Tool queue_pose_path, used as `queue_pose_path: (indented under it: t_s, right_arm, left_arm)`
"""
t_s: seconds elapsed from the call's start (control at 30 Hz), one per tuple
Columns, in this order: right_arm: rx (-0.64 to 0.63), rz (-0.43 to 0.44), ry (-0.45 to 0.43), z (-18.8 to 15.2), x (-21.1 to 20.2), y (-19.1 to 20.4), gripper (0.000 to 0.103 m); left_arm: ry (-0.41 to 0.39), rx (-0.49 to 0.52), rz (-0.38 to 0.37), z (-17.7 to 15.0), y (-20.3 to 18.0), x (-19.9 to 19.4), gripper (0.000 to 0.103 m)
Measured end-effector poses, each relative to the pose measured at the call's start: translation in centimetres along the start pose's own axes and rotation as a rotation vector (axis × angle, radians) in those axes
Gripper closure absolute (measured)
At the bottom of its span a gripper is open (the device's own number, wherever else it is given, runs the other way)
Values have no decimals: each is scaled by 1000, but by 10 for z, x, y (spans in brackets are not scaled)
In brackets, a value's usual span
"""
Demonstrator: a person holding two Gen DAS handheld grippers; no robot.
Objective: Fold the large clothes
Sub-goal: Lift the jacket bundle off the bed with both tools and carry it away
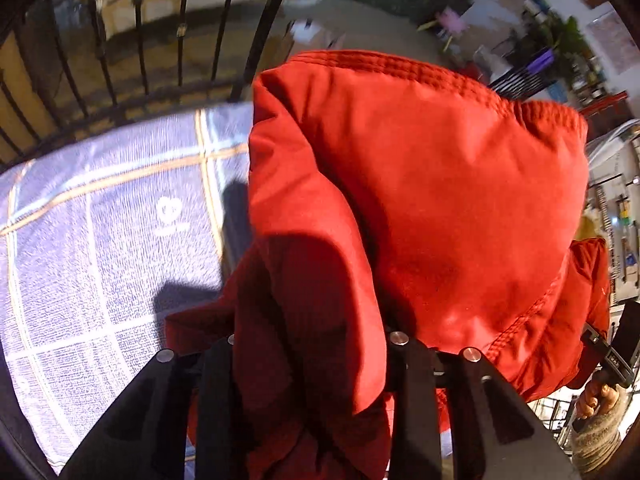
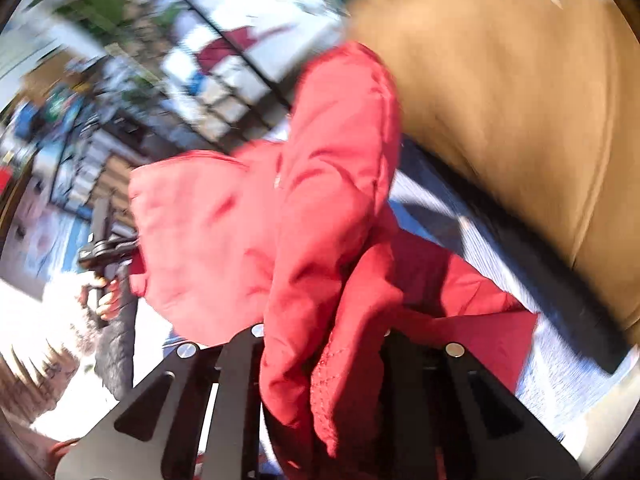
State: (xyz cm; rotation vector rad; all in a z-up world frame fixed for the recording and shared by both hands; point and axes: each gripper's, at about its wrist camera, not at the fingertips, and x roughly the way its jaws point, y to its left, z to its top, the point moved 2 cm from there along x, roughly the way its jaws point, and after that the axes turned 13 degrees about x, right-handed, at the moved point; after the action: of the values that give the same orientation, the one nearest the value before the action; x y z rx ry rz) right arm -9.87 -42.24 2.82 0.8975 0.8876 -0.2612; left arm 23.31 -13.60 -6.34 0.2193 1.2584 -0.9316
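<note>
- The left claw [image 1: 312,360] is pinching a thick bunch of the red jacket [image 1: 420,208]; cloth fills the gap between its black fingers [image 1: 216,392] and spills over them toward the camera.
- The right claw [image 2: 320,356] likewise grips a fold of the red jacket [image 2: 304,208], with a stitched hem hanging down between its fingers [image 2: 236,380].
- The jacket is lifted off the surface and hangs bunched between the two claws; its ribbed edge arches across the top in the left wrist view.
- Under it lies a blue-white checked cloth [image 1: 100,240] with tan stripes, and part of the jacket trails down onto it in the right wrist view [image 2: 460,292].
- A black metal railing [image 1: 140,40] stands behind the cloth.
- In the left wrist view the person's right hand [image 1: 598,398], in a knit sleeve [image 1: 596,440], shows at the right edge.
- In the right wrist view the left hand [image 2: 106,300] holds the other tool's handle at the left edge.
- A tan surface [image 2: 520,100] fills the upper right of the blurred right wrist view.
</note>
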Motion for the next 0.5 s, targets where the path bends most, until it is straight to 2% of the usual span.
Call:
queue_pose_path:
  t_s: [0.1, 0.17, 0.23, 0.33, 0.43, 0.5]
  right_arm:
    - [-66, 56, -39, 19, -45, 27, 88]
    - [-106, 107, -66, 34, -73, 49, 88]
    - [-185, 162, -121, 58, -107, 94, 88]
    - [-224, 245, -187, 101, -169, 120, 88]
    - [-301, 259, -274, 131, -230, 146, 88]
    - [-346, 261, -340, 155, -271, 166, 88]
  left_arm:
    - [-108, 68, 32, 16, -32, -57, 75]
    - [-217, 85, 4, 32, -50, -104, 77]
    - [-303, 141, -6, 54, -73, -145, 77]
    - [-402, 258, -12, 92, -129, -195, 77]
    - [-490, 393, -40, 132, -193, -236, 77]
    - [-552, 475, -94, 161, -236, -256, 77]
